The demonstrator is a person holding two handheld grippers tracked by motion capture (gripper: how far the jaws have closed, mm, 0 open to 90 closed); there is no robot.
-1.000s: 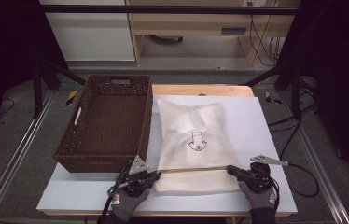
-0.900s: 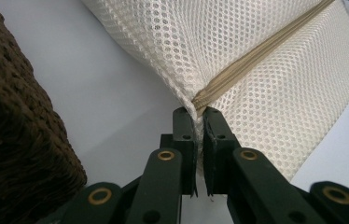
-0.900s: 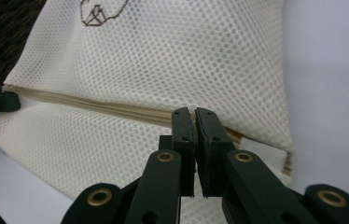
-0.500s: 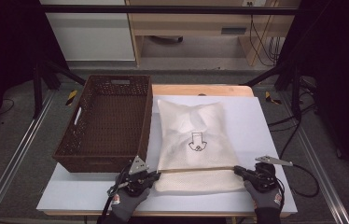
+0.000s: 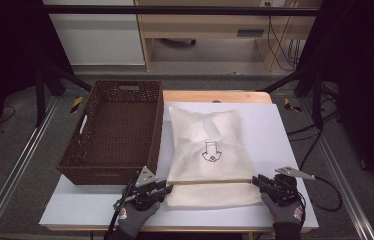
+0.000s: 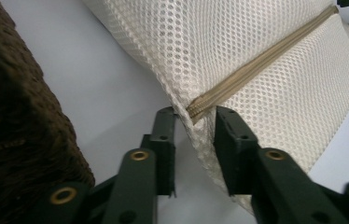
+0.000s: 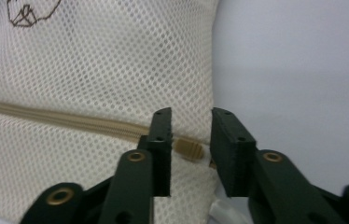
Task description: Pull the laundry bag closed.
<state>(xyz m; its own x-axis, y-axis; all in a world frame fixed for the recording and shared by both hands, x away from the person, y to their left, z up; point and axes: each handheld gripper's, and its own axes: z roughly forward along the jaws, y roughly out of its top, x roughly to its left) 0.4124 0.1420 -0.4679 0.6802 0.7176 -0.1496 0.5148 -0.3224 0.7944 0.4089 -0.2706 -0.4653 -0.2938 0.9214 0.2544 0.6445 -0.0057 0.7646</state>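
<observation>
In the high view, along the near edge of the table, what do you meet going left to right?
Left gripper → cream mesh laundry bag with its tan zipper running across → right gripper. The brown wicker basket sits farther back on the left, so it is left out of the order.

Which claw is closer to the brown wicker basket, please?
Left. The left claw sits just below the basket at its near right corner; the right claw is across the mesh bag, far from it.
</observation>
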